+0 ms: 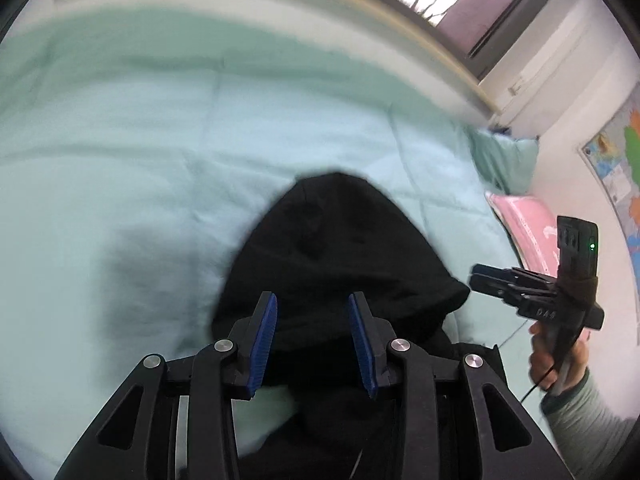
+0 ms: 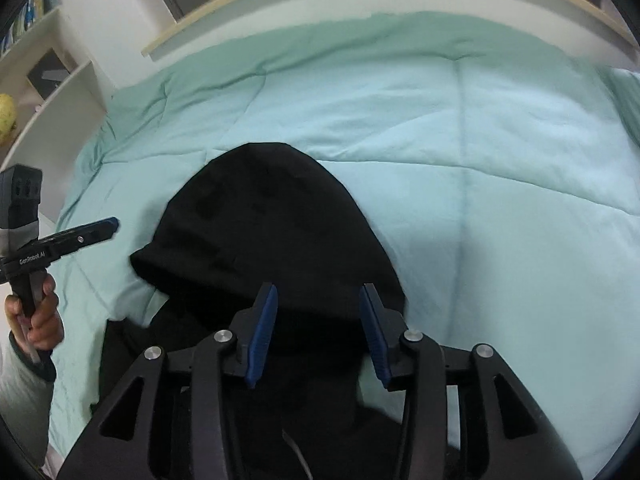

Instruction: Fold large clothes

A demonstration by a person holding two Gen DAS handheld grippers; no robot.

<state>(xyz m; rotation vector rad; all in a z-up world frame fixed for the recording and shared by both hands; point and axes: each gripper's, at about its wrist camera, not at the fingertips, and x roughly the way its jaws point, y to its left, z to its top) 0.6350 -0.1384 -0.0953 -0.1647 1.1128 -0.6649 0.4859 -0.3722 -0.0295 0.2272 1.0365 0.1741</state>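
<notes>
Jaws first: we saw the left gripper (image 1: pixel 312 340) with its blue pads (image 1: pixel 264 344) spread apart and nothing between them, hovering over the hood of the black hoodie (image 1: pixel 332 256). The right gripper (image 2: pixel 318 334) likewise had its jaws spread wide and empty, poised above the same hood from the other side. Each tool also showed in the other's view, side-on at the frame edge, and there we could not tell how its jaws stood. The hoodie lay on the bed, hood pointing away from us toward the window side, its body running down beneath the grippers. Under it we saw the pale mint quilt (image 2: pixel 500 152), and a pink pillow (image 1: pixel 524 224) lay near the bed's right end. White shelves (image 2: pixel 60 92) stood off to the left.
</notes>
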